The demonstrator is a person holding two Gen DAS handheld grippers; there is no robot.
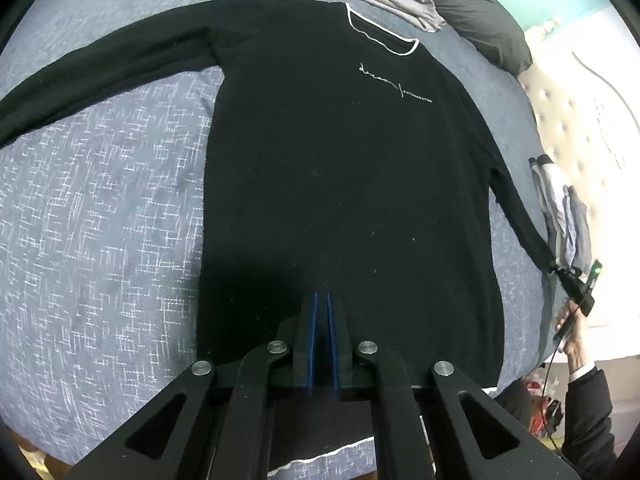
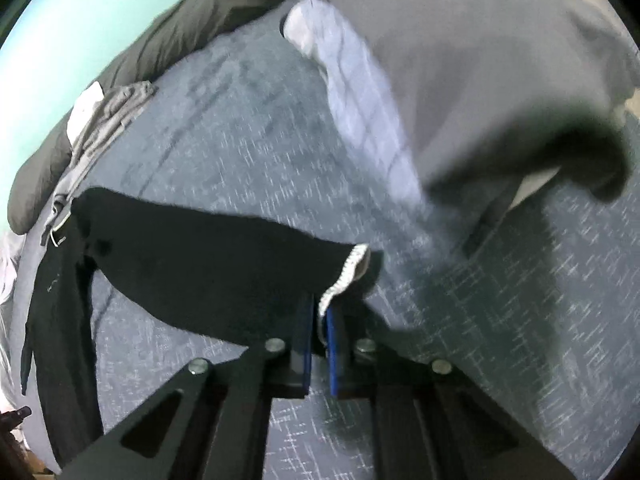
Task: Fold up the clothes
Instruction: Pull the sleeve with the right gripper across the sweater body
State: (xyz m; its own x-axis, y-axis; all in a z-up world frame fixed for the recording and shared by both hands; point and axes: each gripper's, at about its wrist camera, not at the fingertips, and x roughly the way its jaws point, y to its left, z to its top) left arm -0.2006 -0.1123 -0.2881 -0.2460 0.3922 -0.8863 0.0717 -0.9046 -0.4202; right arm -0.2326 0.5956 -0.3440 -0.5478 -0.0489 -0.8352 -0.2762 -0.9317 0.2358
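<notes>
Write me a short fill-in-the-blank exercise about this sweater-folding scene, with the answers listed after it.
1. The sweater spread on the bed is ____ in colour.
2. The right gripper is shut on the white-trimmed ____ of a sleeve.
3. The trim around the neckline is ____.
4. The left gripper rests at the sweater's bottom ____.

Answers: black; cuff; white; hem

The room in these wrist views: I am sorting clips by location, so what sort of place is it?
Most likely a bedroom: the black sweater lies spread on a bed's blue-grey cover, a dark pillow sits at the far end, and a tufted headboard stands alongside.
</notes>
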